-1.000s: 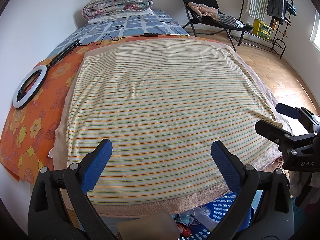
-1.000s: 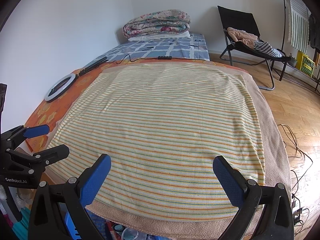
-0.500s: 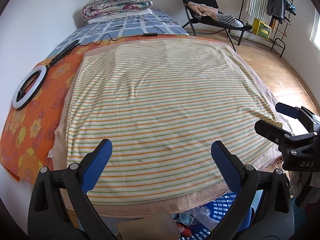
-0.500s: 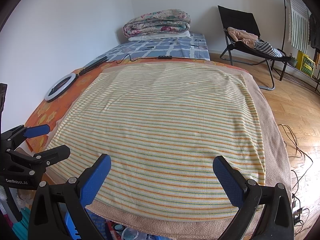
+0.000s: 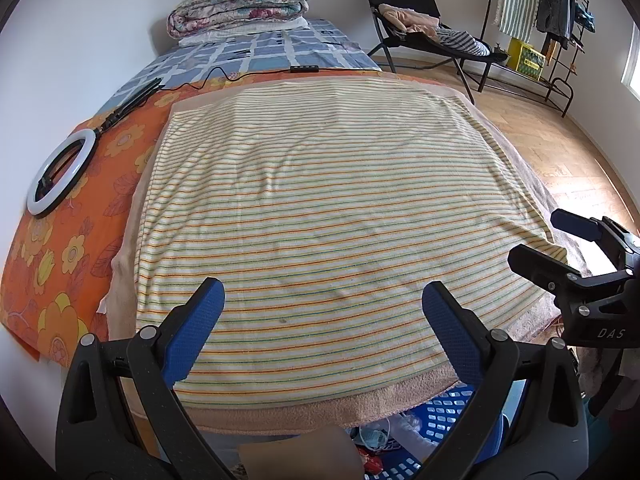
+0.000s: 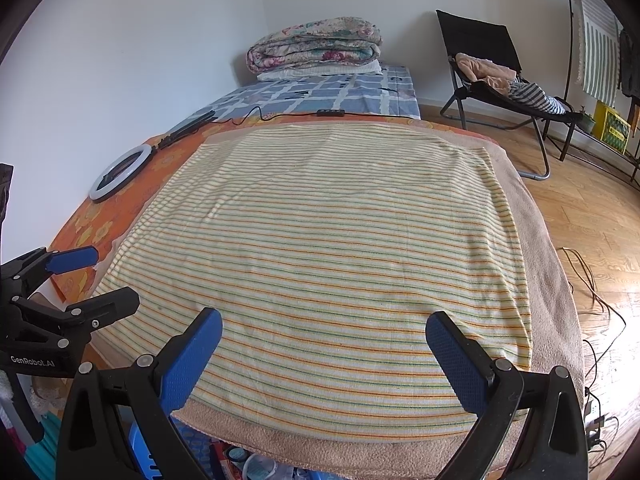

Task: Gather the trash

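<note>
Here, left wrist: left gripper [image 5: 322, 304] gapes wide, empty, over the striped towel [image 5: 320, 200]; trash [image 5: 380, 440] sits in the blue basket [image 5: 448, 408] below the bed edge.
Right wrist: right gripper [image 6: 324, 340] equally wide, empty.
Handling: seemingly light, crinkly wrappers; pinch a loose edge.

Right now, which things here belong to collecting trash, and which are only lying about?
For the job:
- blue basket holding wrappers, below the bed's near edge
- left gripper, open
- right gripper, open

Only lying about:
- ring light
- folded quilt
- striped towel
- black chair
</note>
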A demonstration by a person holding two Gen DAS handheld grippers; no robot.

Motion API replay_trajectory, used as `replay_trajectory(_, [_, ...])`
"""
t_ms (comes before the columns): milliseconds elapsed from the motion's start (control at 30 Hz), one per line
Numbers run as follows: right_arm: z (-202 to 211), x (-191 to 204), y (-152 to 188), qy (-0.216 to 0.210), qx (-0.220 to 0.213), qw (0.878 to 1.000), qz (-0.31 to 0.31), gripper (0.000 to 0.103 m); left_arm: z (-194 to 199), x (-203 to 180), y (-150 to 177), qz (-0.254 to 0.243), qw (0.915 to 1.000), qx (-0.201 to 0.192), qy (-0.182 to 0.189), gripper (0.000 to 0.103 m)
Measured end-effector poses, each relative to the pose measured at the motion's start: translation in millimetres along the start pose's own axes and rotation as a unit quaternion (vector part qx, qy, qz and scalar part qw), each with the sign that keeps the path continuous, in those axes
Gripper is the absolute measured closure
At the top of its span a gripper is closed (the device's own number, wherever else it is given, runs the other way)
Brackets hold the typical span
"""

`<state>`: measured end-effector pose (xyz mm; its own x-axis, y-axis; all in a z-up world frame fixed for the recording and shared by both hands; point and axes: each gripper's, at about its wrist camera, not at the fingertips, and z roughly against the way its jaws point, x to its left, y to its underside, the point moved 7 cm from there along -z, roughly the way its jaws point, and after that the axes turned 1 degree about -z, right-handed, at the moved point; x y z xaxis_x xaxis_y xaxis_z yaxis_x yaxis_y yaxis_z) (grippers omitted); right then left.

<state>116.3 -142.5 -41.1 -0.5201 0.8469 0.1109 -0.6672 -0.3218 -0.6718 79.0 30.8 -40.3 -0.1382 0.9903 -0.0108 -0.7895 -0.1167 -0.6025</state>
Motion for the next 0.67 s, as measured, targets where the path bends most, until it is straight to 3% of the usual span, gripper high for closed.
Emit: replay_trajectory(667, [-1.9, 1.5, 2.2, 0.000, 0.004, 1.000, -0.004, 0.000, 7.1, 3.9, -2.4, -0.003, 0.9999, -0.013, -0.010, 0.002])
